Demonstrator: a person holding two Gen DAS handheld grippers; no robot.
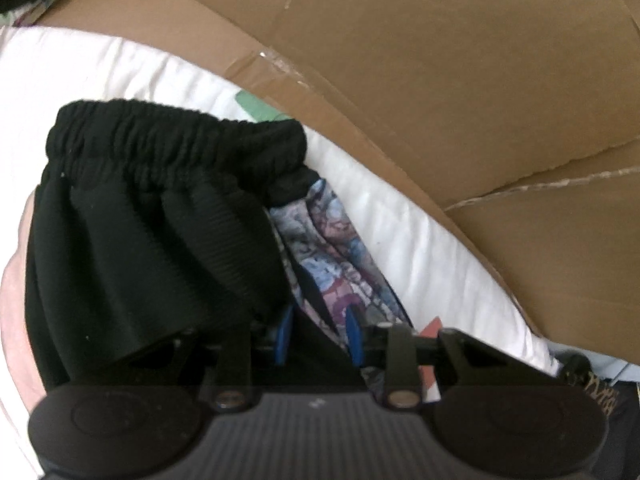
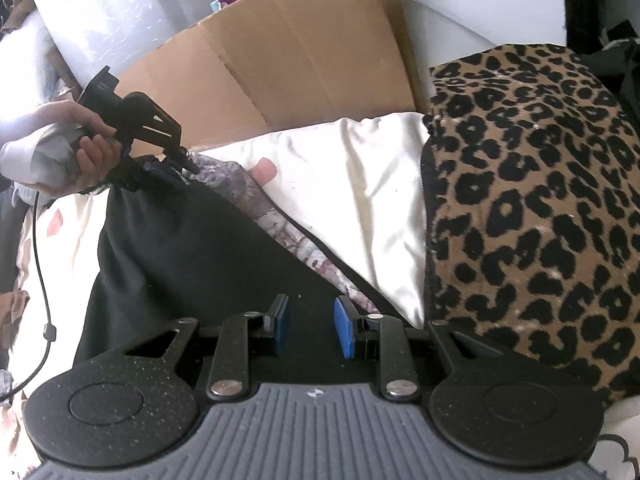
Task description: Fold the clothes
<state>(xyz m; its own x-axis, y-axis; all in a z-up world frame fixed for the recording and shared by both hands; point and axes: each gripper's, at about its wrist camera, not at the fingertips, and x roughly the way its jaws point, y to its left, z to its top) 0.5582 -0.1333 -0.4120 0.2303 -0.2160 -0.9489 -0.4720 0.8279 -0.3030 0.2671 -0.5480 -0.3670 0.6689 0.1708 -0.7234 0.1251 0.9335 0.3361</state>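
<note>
Black shorts (image 1: 152,232) with an elastic waistband (image 1: 176,140) and a marbled blue-purple side panel (image 1: 332,264) lie on white bedding. My left gripper (image 1: 318,340) has its blue pads on either side of the fabric and lifts it; it also shows in the right wrist view (image 2: 168,166), gripping the shorts' far end. My right gripper (image 2: 310,328) hovers over the black shorts (image 2: 192,248) at their near end, jaws apart, with fabric between the blue pads (image 2: 344,330) but not pinched.
A flattened cardboard box (image 1: 460,80) leans behind the bed; it also shows in the right wrist view (image 2: 272,64). A leopard-print garment (image 2: 532,208) lies to the right. A white pillow (image 2: 360,192) sits between it and the shorts. A cable (image 2: 42,280) hangs at left.
</note>
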